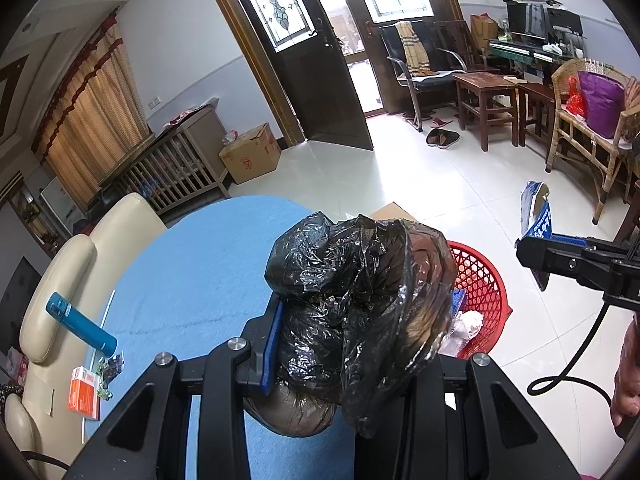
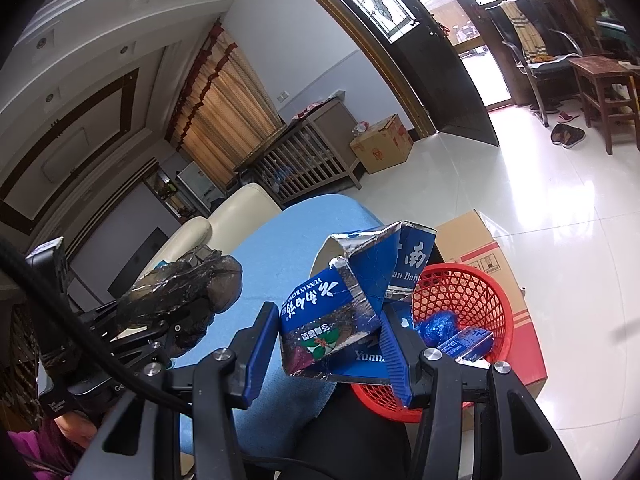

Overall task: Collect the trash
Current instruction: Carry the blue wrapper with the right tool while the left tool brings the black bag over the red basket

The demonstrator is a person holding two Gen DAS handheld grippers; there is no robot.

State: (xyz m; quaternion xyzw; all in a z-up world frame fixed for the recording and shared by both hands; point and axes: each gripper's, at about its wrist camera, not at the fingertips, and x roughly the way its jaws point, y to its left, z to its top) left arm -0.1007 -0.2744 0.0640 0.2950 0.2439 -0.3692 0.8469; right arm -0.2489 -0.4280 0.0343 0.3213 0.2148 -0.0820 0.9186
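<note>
Trash — left tool [image 1: 352, 340] pinching black bag [image 1: 352, 280], right tool [image 2: 328, 344] pinching blue carton [image 2: 340, 312].

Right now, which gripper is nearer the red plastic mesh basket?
Right. The right gripper, clamping a torn blue carton, sits beside the basket's rim; the left gripper, holding a black plastic bag, hangs over the blue table.

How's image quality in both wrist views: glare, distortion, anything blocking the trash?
Left wrist: strong fisheye bending, dark vignette corners, glare off the floor tiles by the open door; the black plastic bag in the left tool fills the centre and hides part of the red basket. Right wrist: same distortion, blown-out floor at right; the crushed blue carton in the right tool is sharp.
</note>
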